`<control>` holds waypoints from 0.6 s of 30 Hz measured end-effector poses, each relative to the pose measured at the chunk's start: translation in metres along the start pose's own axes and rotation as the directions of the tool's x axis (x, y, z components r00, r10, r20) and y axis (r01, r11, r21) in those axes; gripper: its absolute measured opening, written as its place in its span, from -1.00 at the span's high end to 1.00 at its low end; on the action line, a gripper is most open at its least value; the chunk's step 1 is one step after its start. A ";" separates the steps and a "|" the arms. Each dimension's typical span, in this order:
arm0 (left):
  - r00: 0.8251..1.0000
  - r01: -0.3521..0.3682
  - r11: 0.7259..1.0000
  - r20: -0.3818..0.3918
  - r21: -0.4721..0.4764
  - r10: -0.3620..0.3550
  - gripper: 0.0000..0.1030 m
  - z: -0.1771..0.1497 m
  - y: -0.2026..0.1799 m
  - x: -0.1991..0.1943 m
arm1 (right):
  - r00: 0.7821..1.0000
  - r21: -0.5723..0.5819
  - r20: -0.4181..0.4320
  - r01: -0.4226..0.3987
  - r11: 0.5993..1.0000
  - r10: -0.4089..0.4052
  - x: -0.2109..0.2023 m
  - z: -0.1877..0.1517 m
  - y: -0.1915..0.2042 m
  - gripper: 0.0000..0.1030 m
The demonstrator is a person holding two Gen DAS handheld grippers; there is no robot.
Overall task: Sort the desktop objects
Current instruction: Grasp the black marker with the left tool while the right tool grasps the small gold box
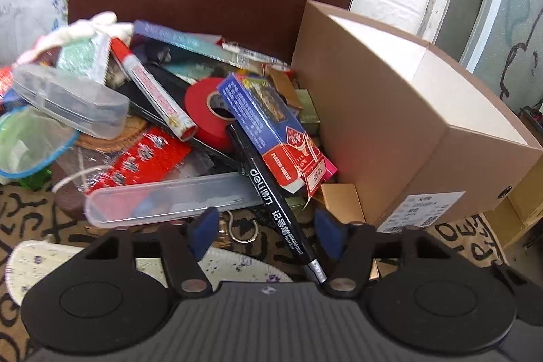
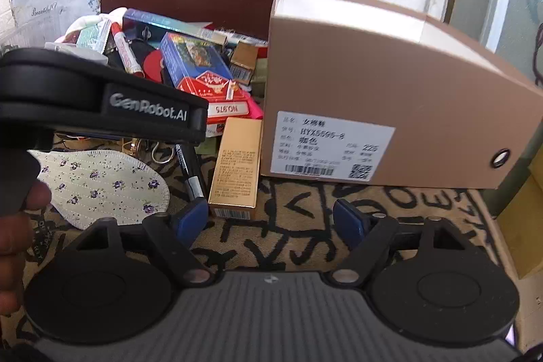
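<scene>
Lying on a diagonal, the black marker (image 1: 271,202) has its long axis running from the far left of the pile down toward the near right, with its silver-banded end nearest the left gripper (image 1: 268,233). That end passes between the blue fingertips (image 1: 203,228), closer to the right-hand pad; contact cannot be confirmed. The left gripper's jaws stand spread apart and grip nothing.

Landmark: the tan shoe box (image 1: 390,111). All positions below are relative to it.
- The marker lies to the left of the box, its far end tucked under the blue card pack (image 1: 271,124).
- The red tape roll (image 1: 207,111) sits left of the card pack, farther from the box.
- The red-capped paint pen (image 1: 152,87) slants across the pile, farther left again.
- The clear plastic case (image 1: 169,201) lies crosswise, just left of the marker's middle.

The right gripper (image 2: 268,219) hovers over the patterned tablecloth (image 2: 305,246) in front of the box, jaws spread apart, nothing between them.

View differences:
- The right wrist view shows the box's white label (image 2: 334,145), the gold carton (image 2: 236,167) just left of the box, and the floral cloth pad (image 2: 101,182). It also shows the body of the left gripper (image 2: 101,100) from the side.
- In that view only the marker's (image 2: 190,172) near end shows, below the left gripper body.
- The left wrist view alone shows the marker's full printed barrel.
</scene>
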State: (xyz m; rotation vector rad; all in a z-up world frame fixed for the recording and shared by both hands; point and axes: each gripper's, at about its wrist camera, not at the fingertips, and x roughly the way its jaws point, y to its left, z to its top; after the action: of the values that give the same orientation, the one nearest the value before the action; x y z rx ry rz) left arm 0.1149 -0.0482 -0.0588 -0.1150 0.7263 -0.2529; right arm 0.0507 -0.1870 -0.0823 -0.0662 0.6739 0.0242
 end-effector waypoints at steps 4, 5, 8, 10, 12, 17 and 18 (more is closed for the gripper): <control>1.000 0.003 1.000 -0.005 -0.007 -0.003 -0.07 0.003 0.000 0.007 | 1.000 -0.021 -0.005 -0.011 1.000 0.011 0.006 0.001 0.005 -0.31; 1.000 0.010 1.000 -0.007 -0.011 -0.011 0.05 0.004 0.000 0.008 | 1.000 -0.024 -0.004 -0.014 1.000 0.014 0.007 0.001 0.006 -0.28; 0.997 0.070 0.997 -0.034 -0.034 -0.071 0.43 0.008 0.002 0.012 | 0.999 -0.013 -0.007 -0.047 0.999 0.047 0.013 0.003 0.007 -0.05; 0.995 0.078 0.996 -0.056 -0.048 -0.081 0.43 0.008 0.002 0.019 | 0.998 -0.012 -0.006 -0.058 0.998 0.057 0.015 0.003 0.008 0.03; 0.995 0.080 0.995 -0.061 -0.054 -0.083 0.43 0.006 0.001 0.024 | 0.997 -0.017 -0.004 -0.076 0.997 0.076 0.018 0.003 0.009 0.19; 0.989 0.106 0.991 -0.092 -0.084 -0.114 0.58 0.002 0.005 0.029 | 0.994 -0.009 -0.018 -0.107 0.994 0.107 0.020 0.000 0.007 0.41; 0.988 0.111 0.990 -0.098 -0.086 -0.119 0.59 0.001 0.007 0.026 | 0.994 -0.006 -0.015 -0.111 0.994 0.111 0.019 0.000 0.006 0.41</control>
State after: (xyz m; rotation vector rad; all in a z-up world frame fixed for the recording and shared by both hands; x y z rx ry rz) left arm 0.1356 -0.0483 -0.0765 -0.2217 0.8335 -0.3421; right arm 0.0648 -0.1809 -0.0944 -0.0349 0.6913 0.1332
